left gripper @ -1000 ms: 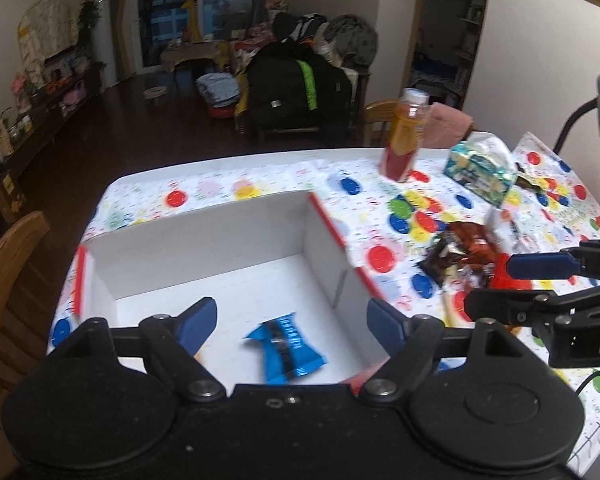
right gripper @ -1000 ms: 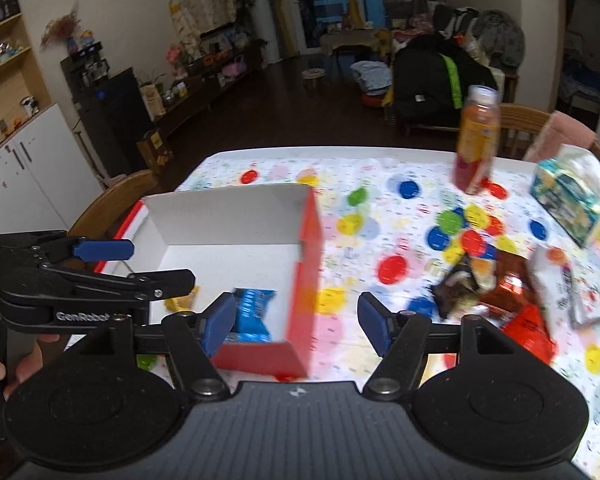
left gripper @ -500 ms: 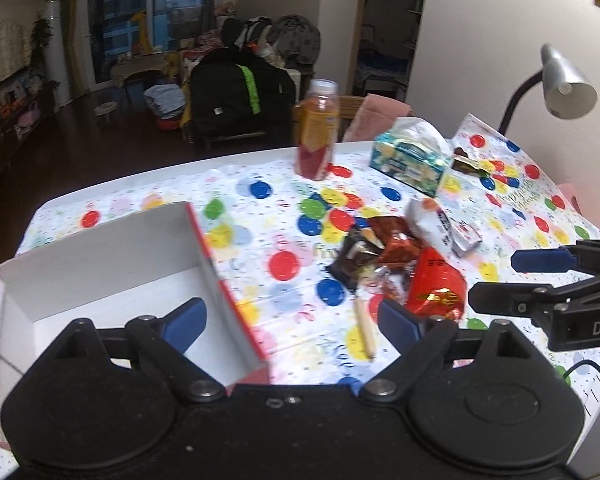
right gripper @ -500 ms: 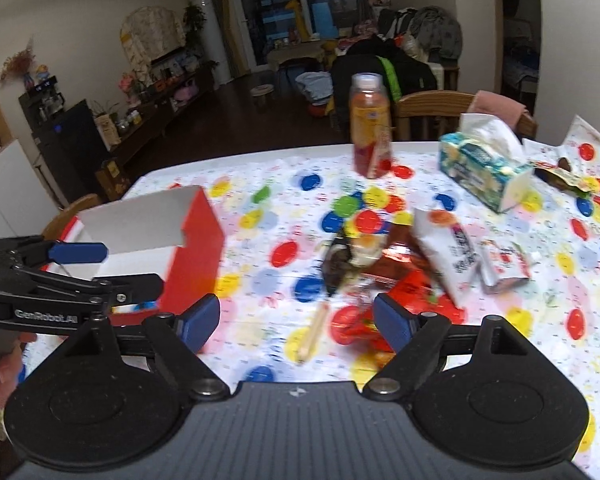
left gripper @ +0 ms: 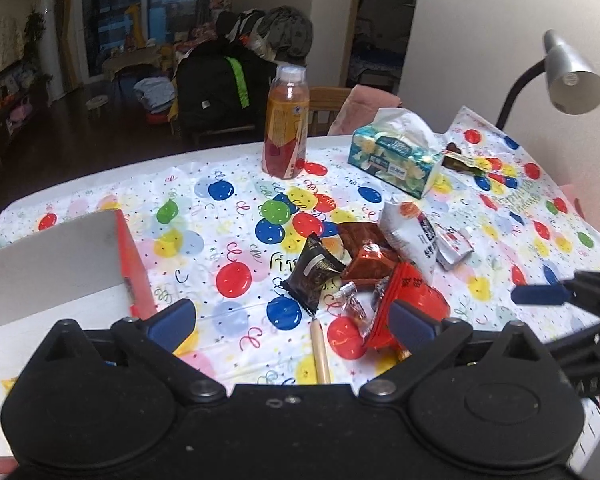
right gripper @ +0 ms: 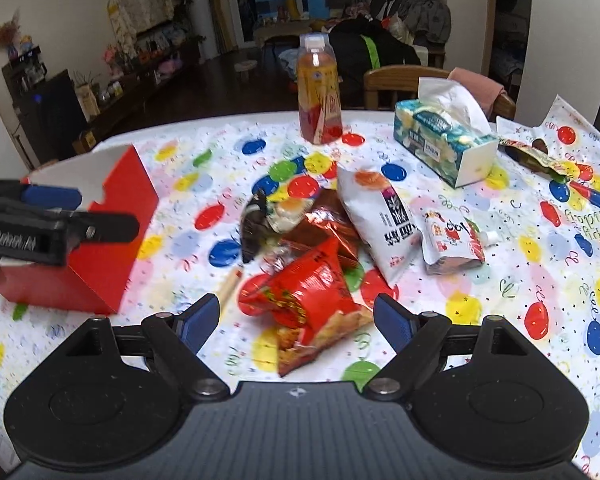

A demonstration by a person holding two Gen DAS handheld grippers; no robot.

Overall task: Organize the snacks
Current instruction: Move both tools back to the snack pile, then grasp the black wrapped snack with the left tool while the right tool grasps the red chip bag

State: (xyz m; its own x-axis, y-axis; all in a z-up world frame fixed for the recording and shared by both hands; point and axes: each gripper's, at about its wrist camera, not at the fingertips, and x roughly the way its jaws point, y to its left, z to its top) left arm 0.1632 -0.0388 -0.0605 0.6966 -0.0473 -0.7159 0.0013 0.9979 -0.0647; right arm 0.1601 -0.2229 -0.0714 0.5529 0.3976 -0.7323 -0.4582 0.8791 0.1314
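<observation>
A heap of snack packets lies mid-table: a red packet (right gripper: 312,292), a white bag (right gripper: 380,216), a dark brown packet (left gripper: 314,272), a copper foil packet (left gripper: 370,254) and a small white pouch (right gripper: 452,240). My right gripper (right gripper: 298,322) is open, its blue pads on either side of the red packet's near end. My left gripper (left gripper: 292,320) is open and empty, hovering between the red-and-white box (left gripper: 52,256) and the heap. The box's inside is out of sight here.
A juice bottle (left gripper: 286,124) and a tissue box (left gripper: 396,156) stand at the back. A wooden stick (left gripper: 320,350) lies near my left gripper. A desk lamp (left gripper: 568,76) rises at the right edge. Torn wrappers (right gripper: 536,156) sit far right.
Both grippers have swung right, away from the box holding the blue packet, toward the snack heap. The right gripper now straddles the red packet.
</observation>
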